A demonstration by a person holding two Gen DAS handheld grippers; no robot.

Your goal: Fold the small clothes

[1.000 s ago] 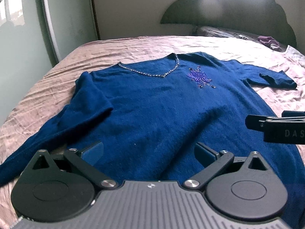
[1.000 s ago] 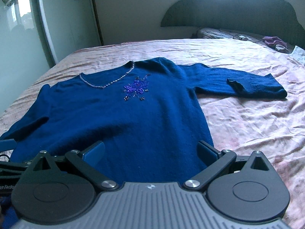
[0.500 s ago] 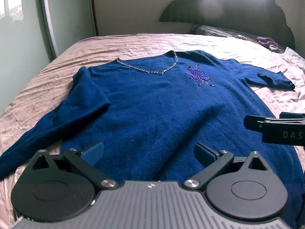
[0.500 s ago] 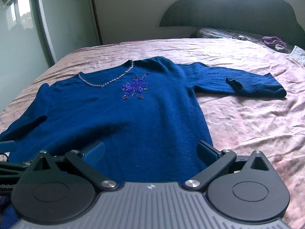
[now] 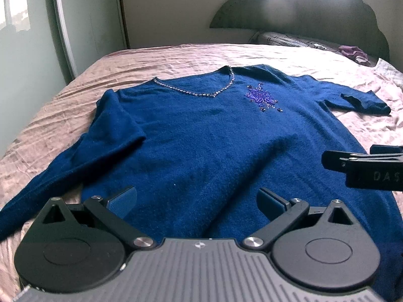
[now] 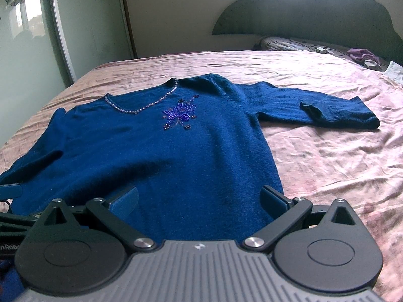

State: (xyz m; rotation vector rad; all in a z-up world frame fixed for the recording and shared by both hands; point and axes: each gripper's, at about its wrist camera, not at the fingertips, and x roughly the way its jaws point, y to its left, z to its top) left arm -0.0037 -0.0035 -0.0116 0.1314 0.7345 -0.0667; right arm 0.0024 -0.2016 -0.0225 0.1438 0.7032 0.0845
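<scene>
Both grippers were hanging out at the hem end of the blue sweater (image 5: 201,136), which lay face up and spread flat on the pink bedsheet (image 6: 327,156). The left gripper (image 5: 197,201) had its fingers spread wide with only sweater fabric showing between them — nothing pinched. Same story for the right gripper (image 6: 199,201): fingers wide apart, sitting over the hem near the sweater's right side edge.

From the left view, the right gripper poked in from the right edge, hovering above the fabric. The left sleeve (image 5: 63,171) ran down along the body toward the near left, while the right sleeve (image 6: 327,110) stuck straight out sideways, cuff slightly turned.

Neckline (image 5: 196,88) with its beaded trim pointed away toward the dark headboard (image 6: 314,15), with a purple beaded flower (image 6: 180,113) just beside it. Plenty of bare sheet lay beyond the collar and off to the right — a small purple cloth (image 6: 362,55) sat far back by the headboard, well apart from the sweater.
</scene>
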